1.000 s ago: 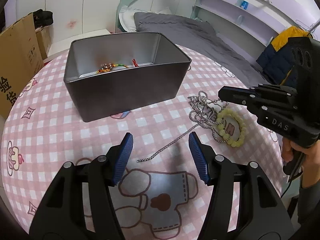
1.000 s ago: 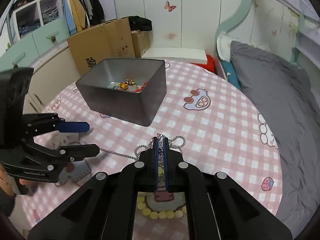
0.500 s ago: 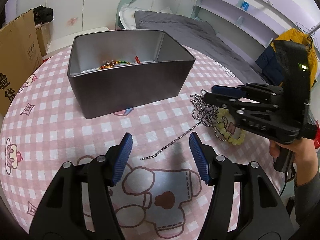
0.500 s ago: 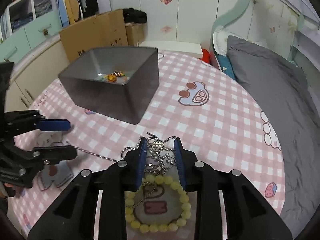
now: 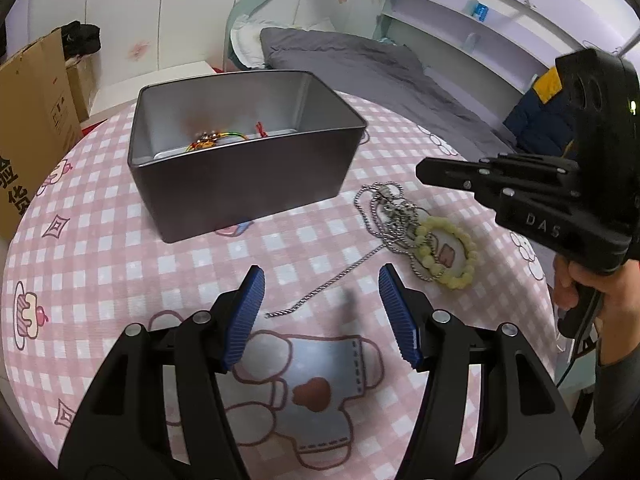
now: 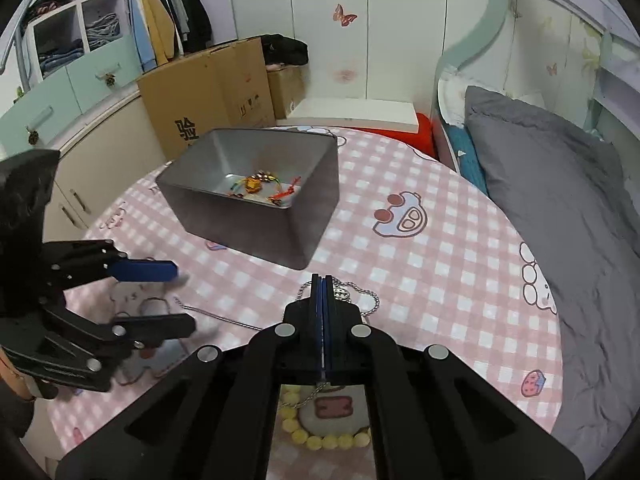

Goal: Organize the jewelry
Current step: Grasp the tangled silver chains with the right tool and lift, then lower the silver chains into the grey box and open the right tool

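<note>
On the pink checked tablecloth (image 5: pixel 120 248), silver chain (image 5: pixel 384 216) tangled beside yellow bead bracelet (image 5: pixel 452 256), both right of metal tin (image 5: pixel 248 184) holding colourful bracelet (image 6: pixel 256 184). Right gripper (image 6: pixel 322 280) pads pressed together, empty, above chain. Left gripper (image 5: pixel 320 312) wide apart, empty.

Tin (image 5: pixel 248 184) on table (image 5: pixel 100 264), chain (image 5: pixel 384 216) and bead bracelet (image 5: pixel 448 252) right of it

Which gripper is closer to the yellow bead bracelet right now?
Right. The right gripper hovers just above the yellow bead bracelet; the left gripper sits farther back, by the chain's loose end.
</note>
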Available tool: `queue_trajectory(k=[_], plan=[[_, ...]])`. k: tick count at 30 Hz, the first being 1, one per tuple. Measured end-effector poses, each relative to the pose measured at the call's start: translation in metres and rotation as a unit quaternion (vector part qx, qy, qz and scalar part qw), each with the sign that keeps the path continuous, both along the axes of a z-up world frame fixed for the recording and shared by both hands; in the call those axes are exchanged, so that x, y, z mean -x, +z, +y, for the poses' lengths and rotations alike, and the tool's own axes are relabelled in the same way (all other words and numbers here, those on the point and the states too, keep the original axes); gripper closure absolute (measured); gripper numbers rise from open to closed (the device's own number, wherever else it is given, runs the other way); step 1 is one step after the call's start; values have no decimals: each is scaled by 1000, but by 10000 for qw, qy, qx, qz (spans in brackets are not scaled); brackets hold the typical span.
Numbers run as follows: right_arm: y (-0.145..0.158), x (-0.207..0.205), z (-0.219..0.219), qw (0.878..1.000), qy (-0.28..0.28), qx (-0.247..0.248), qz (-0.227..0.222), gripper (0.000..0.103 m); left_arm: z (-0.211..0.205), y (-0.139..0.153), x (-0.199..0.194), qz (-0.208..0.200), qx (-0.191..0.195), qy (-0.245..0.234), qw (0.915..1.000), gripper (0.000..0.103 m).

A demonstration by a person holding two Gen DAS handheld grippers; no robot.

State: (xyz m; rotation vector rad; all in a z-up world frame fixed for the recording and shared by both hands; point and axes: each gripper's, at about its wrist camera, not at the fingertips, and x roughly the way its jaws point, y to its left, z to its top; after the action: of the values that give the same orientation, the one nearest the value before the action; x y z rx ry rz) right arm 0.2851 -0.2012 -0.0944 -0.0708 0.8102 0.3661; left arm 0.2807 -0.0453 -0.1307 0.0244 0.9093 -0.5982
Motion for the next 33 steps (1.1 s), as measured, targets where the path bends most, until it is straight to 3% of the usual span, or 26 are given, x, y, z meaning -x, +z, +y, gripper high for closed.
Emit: queue_trajectory(k=[2,4,6,7,14,17,19,24,33], plan=[[1,-1,-2,10000,-96,-19,-4,101,-1,2,2,-20,11,-6,10000,44],[-6,-7,-4,9998,-145,-32,154,93,0,4,4,-40,16,-12,10000,43],[-13,-9,0,9997,-155,58,183,79,1,5,3,-48,25,4,10000,43],[-17,-12,2,9996,-163,66,208,78,3,5,3,-31,40,10,10000,43],[-43,-31,10,9985,-189,387,348,77,8,1,-9,32,40,83,10000,42],[-44,-30,11,9986,-159,425,284,90,9,2,-16,39,73,149,9999,42],[-43,-27,10,9987,-127,386,307,90,8,4,-18,5,64,166,9998,43],[-13,-9,-3,9992,-105,-352,136,90,4,11,-17,-112,99,73,9999,43],[56,34,15,9964,221,-586,-564,90,-16,29,10,-548,118,-238,9981,42]])
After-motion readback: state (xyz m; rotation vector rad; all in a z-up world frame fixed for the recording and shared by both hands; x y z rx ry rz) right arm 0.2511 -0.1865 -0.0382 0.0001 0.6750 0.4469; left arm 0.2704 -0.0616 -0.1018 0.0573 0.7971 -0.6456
